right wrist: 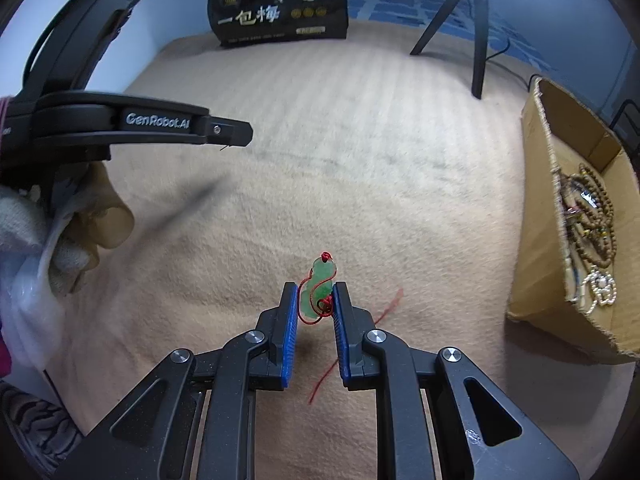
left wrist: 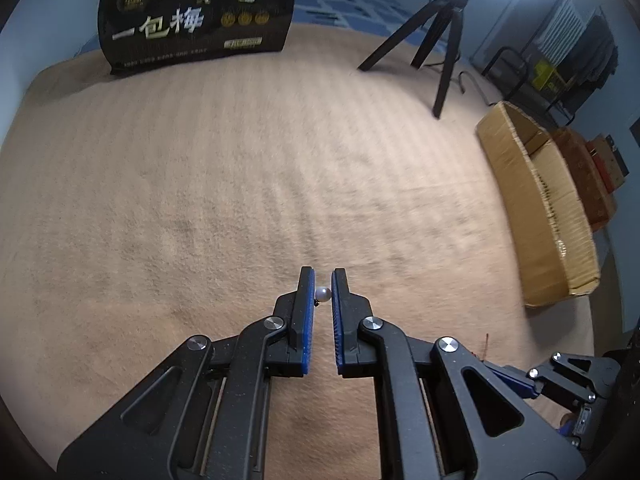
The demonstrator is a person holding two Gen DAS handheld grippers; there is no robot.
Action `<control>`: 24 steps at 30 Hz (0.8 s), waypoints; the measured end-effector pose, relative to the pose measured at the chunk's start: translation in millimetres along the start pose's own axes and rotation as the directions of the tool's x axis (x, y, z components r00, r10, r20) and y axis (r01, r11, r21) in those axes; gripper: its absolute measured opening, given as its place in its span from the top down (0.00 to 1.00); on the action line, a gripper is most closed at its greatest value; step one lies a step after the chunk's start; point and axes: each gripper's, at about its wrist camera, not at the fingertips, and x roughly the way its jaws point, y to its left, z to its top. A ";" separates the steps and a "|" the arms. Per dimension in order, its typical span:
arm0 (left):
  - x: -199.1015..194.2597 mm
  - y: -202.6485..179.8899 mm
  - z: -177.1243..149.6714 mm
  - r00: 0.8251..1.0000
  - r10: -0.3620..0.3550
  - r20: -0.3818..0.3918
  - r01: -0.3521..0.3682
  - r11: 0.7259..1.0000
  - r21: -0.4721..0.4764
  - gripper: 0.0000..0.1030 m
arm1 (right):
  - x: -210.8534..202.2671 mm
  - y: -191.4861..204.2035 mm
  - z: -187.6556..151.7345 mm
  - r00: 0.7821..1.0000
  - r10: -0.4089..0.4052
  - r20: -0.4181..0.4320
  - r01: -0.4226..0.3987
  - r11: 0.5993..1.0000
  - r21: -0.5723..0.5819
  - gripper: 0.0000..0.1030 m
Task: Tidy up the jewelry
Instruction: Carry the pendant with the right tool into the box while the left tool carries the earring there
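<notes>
Round glossy pearl (left wrist: 323,294) is pinched in left claw (left wrist: 323,286). Gourd-shaped green jade pendant (right wrist: 317,289) on red cord is clamped in right claw (right wrist: 315,300). Both are held above ribbed beige blanket (right wrist: 360,160); corrugated cardboard box (right wrist: 540,248) sits right.

pearl earring (left wrist: 322,294): white, pinched between blue pads | jade gourd pendant (right wrist: 318,289): green, red cord, upright, clamped | beads (right wrist: 596,208): in cardboard box (right wrist: 536,216)

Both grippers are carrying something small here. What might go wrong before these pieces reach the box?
1. The pearl sits between the left gripper pads, touching the left one, with a slight gap at the right; it may slip out.
2. The red cord trails from the jade pendant in the right gripper down onto the blanket; it might snag.
3. The box already holds tangled beads; the cord may knot into them.
</notes>
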 end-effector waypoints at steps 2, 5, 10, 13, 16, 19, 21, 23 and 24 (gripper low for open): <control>-7.3 -3.0 1.2 1.000 -0.013 0.016 0.013 1.000 0.000 0.94 | -7.4 0.0 1.1 1.000 -0.001 0.016 0.001 1.000 -0.002 0.85; -18.3 -9.2 4.3 0.998 -0.042 0.042 0.042 0.999 -0.004 0.94 | -21.1 -2.4 4.2 0.999 -0.006 0.044 0.006 1.000 -0.003 0.85; -37.3 -29.5 9.0 0.992 -0.082 0.090 0.081 0.997 0.015 0.94 | -46.9 -10.4 14.5 0.995 -0.018 0.100 0.017 1.000 0.004 0.85; -47.8 -43.9 10.9 0.987 -0.109 0.116 0.106 0.994 0.032 0.94 | -63.9 -19.6 20.7 0.991 -0.028 0.134 0.026 1.000 0.017 0.85; -54.7 -57.1 14.5 0.980 -0.143 0.136 0.139 0.990 0.037 0.94 | -79.1 -32.9 27.0 0.985 -0.048 0.166 0.042 0.998 0.037 0.85; -58.5 -71.6 17.4 0.975 -0.158 0.153 0.152 0.987 0.052 0.94 | -90.2 -53.3 35.3 0.980 -0.061 0.187 0.049 0.996 0.070 0.85; -60.2 -79.6 18.1 0.973 -0.165 0.160 0.157 0.986 0.063 0.94 | -98.1 -66.5 37.6 0.977 -0.072 0.200 0.054 0.994 0.095 0.85; -60.8 -91.6 19.2 0.970 -0.178 0.166 0.167 0.983 0.078 0.94 | -104.0 -80.3 40.8 0.974 -0.082 0.209 0.057 0.991 0.121 0.85; -60.7 -94.9 19.0 0.969 -0.183 0.167 0.171 0.982 0.082 0.94 | -107.2 -89.0 42.1 0.973 -0.088 0.213 0.059 0.989 0.138 0.85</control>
